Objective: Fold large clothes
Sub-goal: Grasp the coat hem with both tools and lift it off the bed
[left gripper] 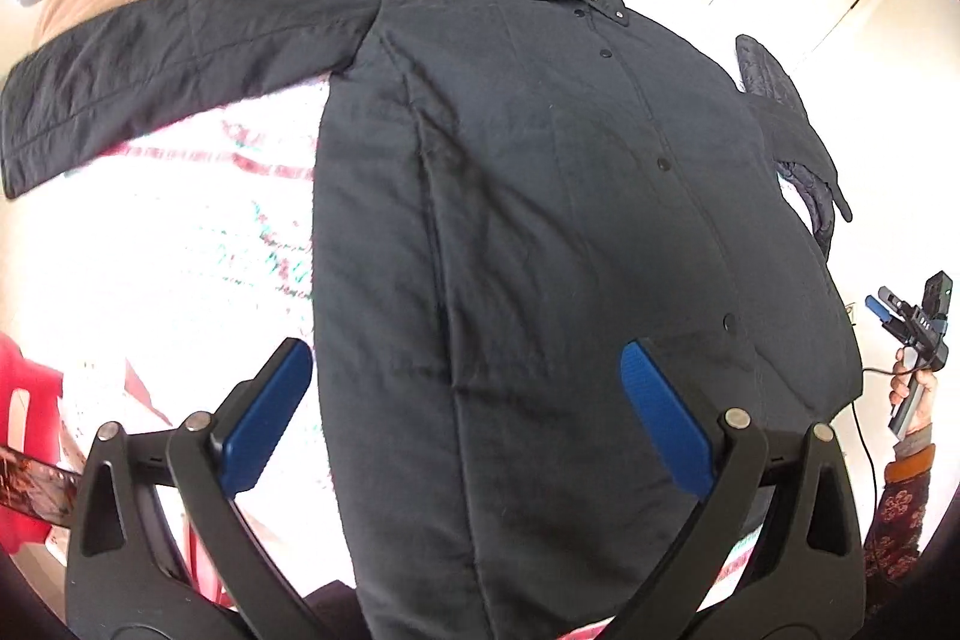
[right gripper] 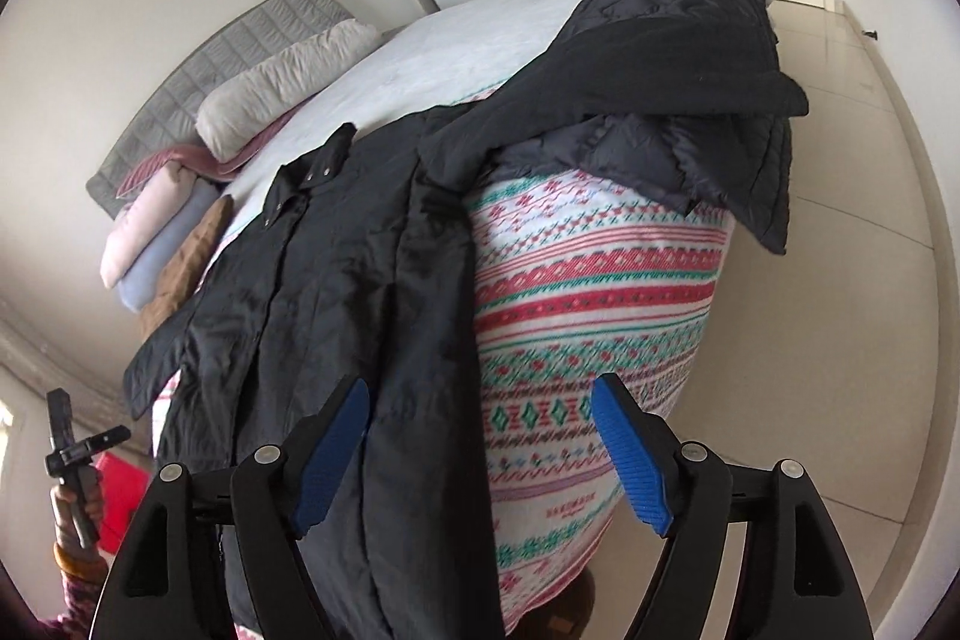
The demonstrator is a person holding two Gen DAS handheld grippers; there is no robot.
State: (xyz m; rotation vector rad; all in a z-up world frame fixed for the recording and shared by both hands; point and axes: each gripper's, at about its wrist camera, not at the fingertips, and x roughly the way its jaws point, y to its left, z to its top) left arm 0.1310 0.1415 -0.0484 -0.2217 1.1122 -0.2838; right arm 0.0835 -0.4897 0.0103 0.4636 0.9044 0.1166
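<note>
The coat (left gripper: 540, 220) lay spread flat on the bed (left gripper: 150, 280) for folding; left tongs (left gripper: 465, 418) and right tongs (right gripper: 480, 451) hovered apart near its hem, empty.

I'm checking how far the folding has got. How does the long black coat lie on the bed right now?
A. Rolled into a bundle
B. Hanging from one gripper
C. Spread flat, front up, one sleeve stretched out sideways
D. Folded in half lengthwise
C: the long black snap-front coat lies flat on the patterned bedspread, with one sleeve stretched out to the side; the left gripper and the right gripper have open jaws that hold nothing.
</note>
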